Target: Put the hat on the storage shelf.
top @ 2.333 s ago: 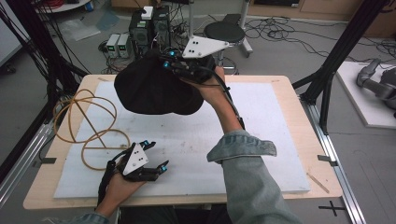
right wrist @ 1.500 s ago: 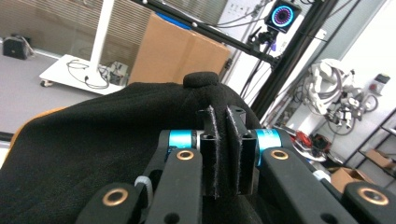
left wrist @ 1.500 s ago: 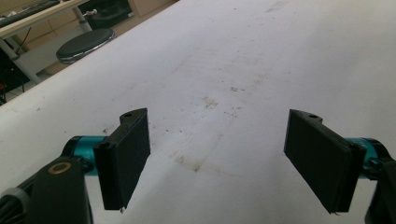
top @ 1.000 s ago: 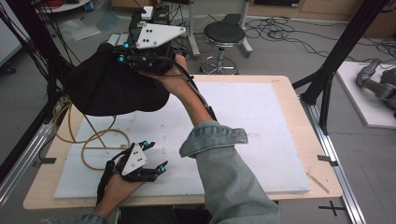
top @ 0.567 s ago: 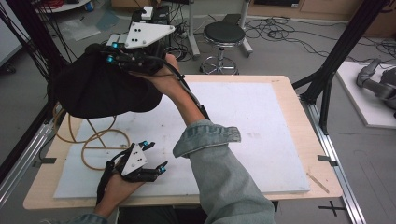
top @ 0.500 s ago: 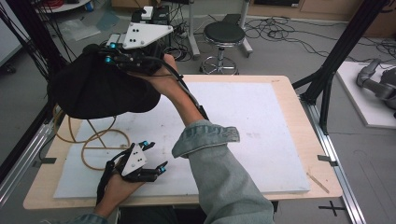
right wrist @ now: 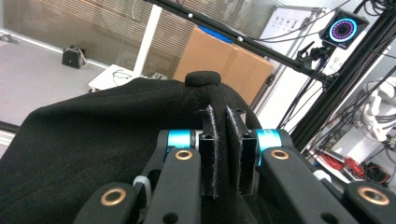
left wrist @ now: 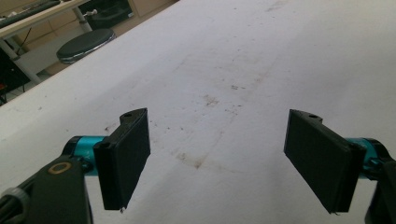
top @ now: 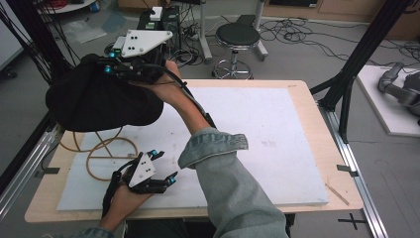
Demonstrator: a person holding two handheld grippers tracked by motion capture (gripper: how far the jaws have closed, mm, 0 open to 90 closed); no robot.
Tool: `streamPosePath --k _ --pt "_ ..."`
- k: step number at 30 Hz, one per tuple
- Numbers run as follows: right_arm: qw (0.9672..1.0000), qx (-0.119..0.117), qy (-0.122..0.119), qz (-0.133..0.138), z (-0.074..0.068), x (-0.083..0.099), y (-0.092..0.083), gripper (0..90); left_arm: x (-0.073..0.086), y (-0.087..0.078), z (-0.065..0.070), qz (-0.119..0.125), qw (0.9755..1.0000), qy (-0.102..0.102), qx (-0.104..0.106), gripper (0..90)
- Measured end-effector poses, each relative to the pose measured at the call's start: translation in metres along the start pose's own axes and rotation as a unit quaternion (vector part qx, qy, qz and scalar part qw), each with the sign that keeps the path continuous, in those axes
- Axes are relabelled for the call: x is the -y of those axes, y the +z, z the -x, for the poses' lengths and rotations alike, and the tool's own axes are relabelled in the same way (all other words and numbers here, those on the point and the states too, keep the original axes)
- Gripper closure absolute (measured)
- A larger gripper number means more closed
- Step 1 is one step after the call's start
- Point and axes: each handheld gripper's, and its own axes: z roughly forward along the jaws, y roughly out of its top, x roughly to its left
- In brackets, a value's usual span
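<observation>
A bulky black cloth point(top: 99, 101) hangs in the air over the table's far left corner. My right gripper point(top: 109, 62) is shut on its upper edge, held up by an arm in a denim sleeve. In the right gripper view the jaws point(right wrist: 222, 116) are pinched together on the black cloth point(right wrist: 88, 144), and a small round knob of fabric rises just beyond them. My left gripper point(top: 165, 165) lies low over the white mat point(top: 262, 124) near the front left. Its pads point(left wrist: 127, 154) stand wide apart with only bare mat between them.
A tan cable point(top: 106, 148) loops on the table's left side, partly under the hanging cloth. A round black stool point(top: 237, 37) and boxes with cables stand beyond the far edge. Black frame posts rise at the left and right.
The right gripper has carried the black cloth from above the table's far middle to the far left corner, still drifting left. The left gripper has stayed where it was, open.
</observation>
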Motion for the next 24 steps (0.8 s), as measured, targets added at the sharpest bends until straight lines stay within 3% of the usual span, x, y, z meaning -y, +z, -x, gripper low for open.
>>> streamPosePath --k 12,24 --pt "0.9995 -0.030 -0.001 0.000 -0.006 0.003 0.016 84.4 0.000 -0.001 -0.001 -0.002 1.0000 0.004 -0.001 22.9" --pt "0.9986 -0.049 -0.006 -0.020 -0.015 0.010 0.033 83.4 0.001 -0.001 0.000 -0.003 1.0000 0.005 0.001 23.0"
